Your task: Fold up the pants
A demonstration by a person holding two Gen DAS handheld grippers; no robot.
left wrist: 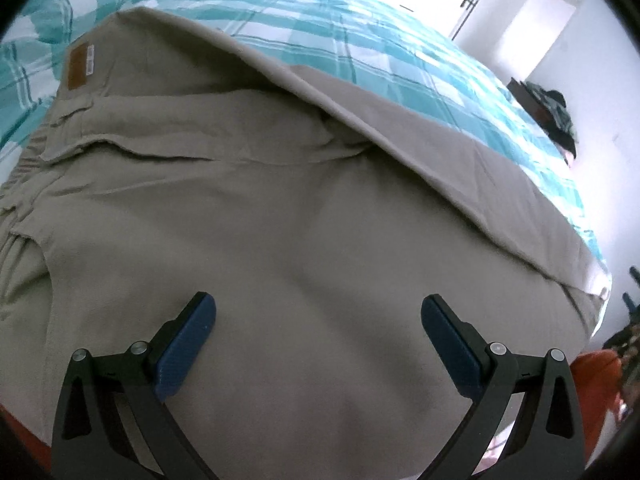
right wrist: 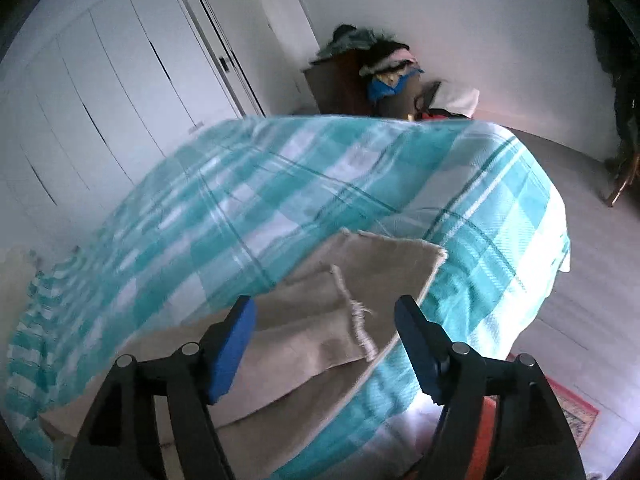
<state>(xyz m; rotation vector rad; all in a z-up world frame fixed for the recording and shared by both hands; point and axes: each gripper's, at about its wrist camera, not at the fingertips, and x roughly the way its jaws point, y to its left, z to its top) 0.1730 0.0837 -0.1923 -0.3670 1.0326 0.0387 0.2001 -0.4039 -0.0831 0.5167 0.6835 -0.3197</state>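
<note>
The pants (left wrist: 248,208) look soft and limp; best pinched at the frayed hems (right wrist: 360,312). Left gripper (left wrist: 318,340) and right gripper (right wrist: 325,344) both gape wide, holding nothing.

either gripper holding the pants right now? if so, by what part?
Nothing is held. The left gripper is open above the pants, fingers clear of the cloth. The right gripper is open too, with only the frayed leg hems lying beyond it.

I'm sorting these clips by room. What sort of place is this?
Most likely a bedroom: beige pants lie on a bed with a teal plaid cover, white wardrobe doors line one wall, and a clothes pile sits in the corner.
</note>
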